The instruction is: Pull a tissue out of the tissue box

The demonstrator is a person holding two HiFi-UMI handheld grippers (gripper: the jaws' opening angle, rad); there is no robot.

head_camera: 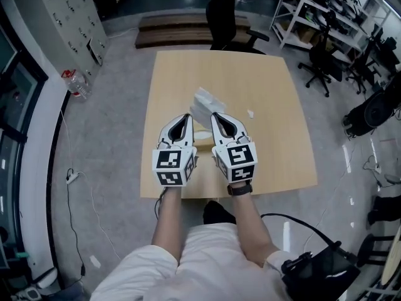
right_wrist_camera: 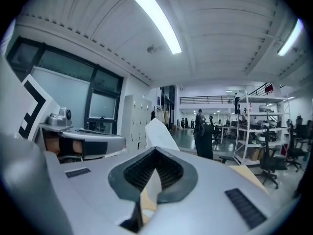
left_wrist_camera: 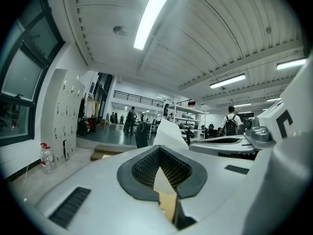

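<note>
A crumpled white tissue (head_camera: 204, 101) hangs above the light wooden table (head_camera: 276, 105), just past the tips of both grippers. My right gripper (head_camera: 215, 114) is shut on it: in the right gripper view the tissue (right_wrist_camera: 158, 133) stands up from the closed tips and a white fold shows between the pads. My left gripper (head_camera: 188, 115) is held close beside it, jaws shut. In the left gripper view the tissue (left_wrist_camera: 171, 133) rises just beyond its tips, and I cannot tell whether they touch it. The tissue box is mostly hidden under the grippers; only a pale strip (head_camera: 202, 132) shows between them.
A small white scrap (head_camera: 250, 113) lies on the table to the right. A black office chair (head_camera: 227, 14) stands at the far edge, with wooden boards (head_camera: 178, 29) on the floor behind. A water bottle (head_camera: 78, 85) is on the floor at left; more chairs and shelves at right.
</note>
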